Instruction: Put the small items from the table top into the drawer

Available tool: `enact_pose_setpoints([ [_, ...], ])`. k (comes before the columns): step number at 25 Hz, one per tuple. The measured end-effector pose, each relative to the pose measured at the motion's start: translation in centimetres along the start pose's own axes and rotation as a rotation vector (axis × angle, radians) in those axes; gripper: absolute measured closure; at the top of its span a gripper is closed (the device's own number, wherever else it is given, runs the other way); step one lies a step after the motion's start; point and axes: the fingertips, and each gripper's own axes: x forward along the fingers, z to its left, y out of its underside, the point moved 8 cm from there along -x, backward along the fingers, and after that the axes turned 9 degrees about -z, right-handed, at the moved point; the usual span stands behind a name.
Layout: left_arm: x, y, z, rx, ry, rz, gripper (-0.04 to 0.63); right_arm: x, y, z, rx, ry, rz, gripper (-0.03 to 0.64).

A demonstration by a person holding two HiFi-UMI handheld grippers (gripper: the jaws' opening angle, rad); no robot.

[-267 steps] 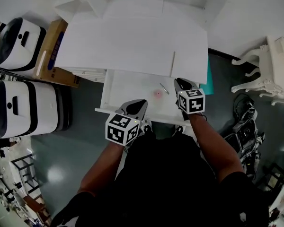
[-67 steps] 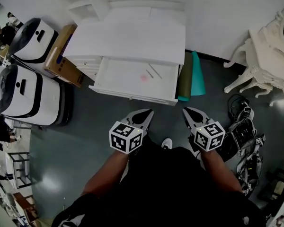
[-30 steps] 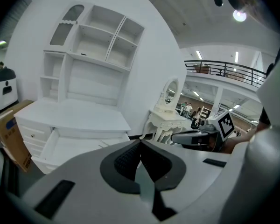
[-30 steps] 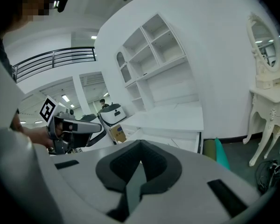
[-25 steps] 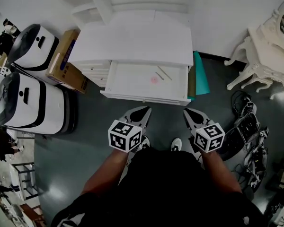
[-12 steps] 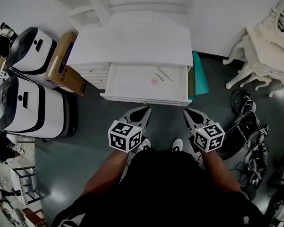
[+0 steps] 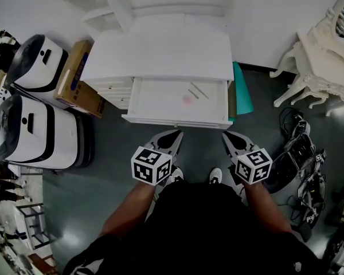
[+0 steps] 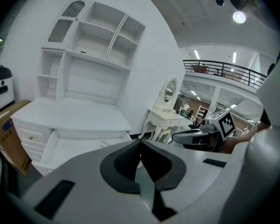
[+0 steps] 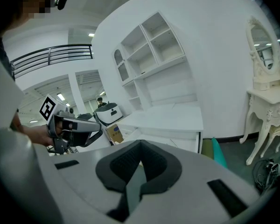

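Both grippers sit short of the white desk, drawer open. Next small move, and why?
Probably bring the right gripper forward to the front of the open white drawer to push it shut: the small pink item and two thin sticks already lie inside.
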Motion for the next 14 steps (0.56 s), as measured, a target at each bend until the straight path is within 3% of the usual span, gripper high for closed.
enact_pose_setpoints([
  [14, 0.31, -0.2, -0.11, 0.0, 0.002, -0.002, 0.592, 0.02, -0.21, -0.28, 0.002, -0.002, 0.001, 0.591],
])
